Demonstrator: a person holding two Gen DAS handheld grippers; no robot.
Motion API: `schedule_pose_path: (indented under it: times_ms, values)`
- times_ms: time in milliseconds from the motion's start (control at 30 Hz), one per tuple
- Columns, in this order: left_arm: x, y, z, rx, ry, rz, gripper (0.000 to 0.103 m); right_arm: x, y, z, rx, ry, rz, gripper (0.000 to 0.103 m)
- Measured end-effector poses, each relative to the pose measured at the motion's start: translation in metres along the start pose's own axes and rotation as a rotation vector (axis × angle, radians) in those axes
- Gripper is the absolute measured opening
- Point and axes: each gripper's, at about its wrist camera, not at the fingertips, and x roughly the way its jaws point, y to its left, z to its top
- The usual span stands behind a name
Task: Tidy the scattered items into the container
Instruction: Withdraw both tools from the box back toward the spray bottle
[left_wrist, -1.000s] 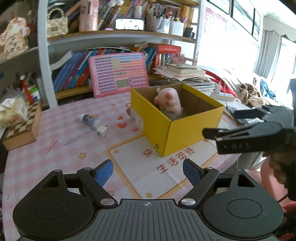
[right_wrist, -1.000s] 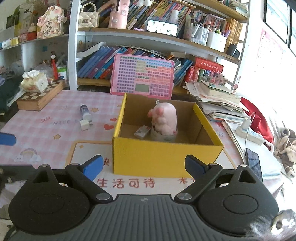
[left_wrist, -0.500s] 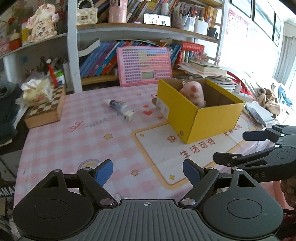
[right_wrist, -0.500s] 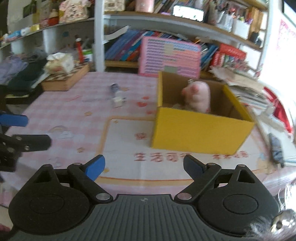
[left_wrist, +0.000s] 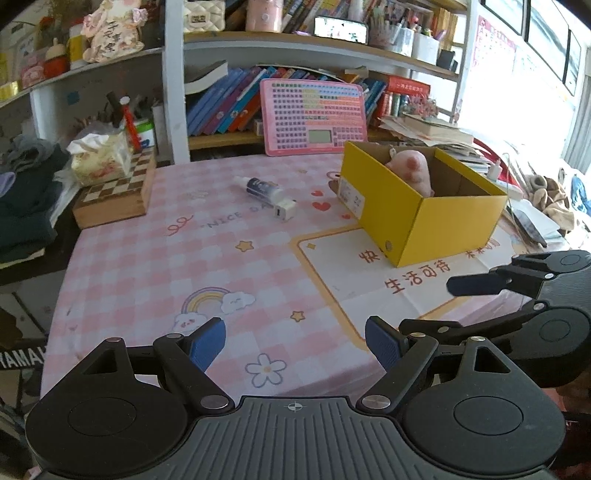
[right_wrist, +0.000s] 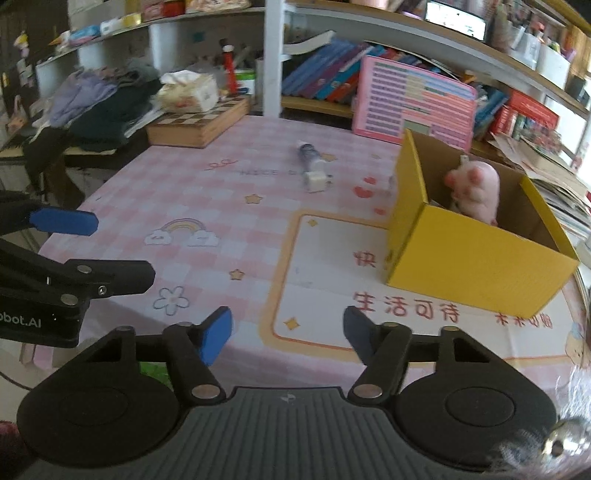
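A yellow cardboard box (left_wrist: 447, 229) (right_wrist: 469, 266) stands on the pink checked tablecloth, with a pink pig plush (left_wrist: 412, 171) (right_wrist: 476, 188) inside it. Left of the box lie a small bottle (left_wrist: 263, 188) (right_wrist: 308, 153) and a white charger plug (left_wrist: 283, 211) (right_wrist: 316, 181), touching each other. My left gripper (left_wrist: 295, 345) hangs open over the table's near edge, nothing between its fingers. My right gripper (right_wrist: 288, 332) is nearby to its right, jaws closing on nothing, well short of the box.
A chessboard box (left_wrist: 114, 192) with a tissue pack (left_wrist: 99, 158) sits at the far left. A pink keyboard toy (left_wrist: 314, 116) leans against the bookshelf behind. Papers and a phone (left_wrist: 528, 229) lie right of the box. Dark clothes (right_wrist: 110, 103) are piled at the left.
Both grippers have pulled back from the yellow box and swung left, so more tablecloth shows. The right gripper's jaws have narrowed. The bottle, the plug and the box have not moved.
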Motion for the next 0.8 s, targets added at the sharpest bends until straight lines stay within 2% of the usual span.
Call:
schedule_pose_path:
  times_ms: [133, 467, 800]
  values:
    - [-0.001, 0.009, 0.000, -0.029, -0.006, 0.012, 0.085, 0.006, 0.009, 0.004, -0.040, 0.004, 0.027, 0.056]
    - [0.012, 0.016, 0.003, -0.063, 0.013, 0.023, 0.085, 0.023, 0.011, 0.013, -0.079, 0.021, 0.051, 0.056]
    - [0.043, 0.027, 0.027, -0.065, 0.029, 0.052, 0.085, 0.055, -0.002, 0.039, -0.079, 0.018, 0.072, 0.056]
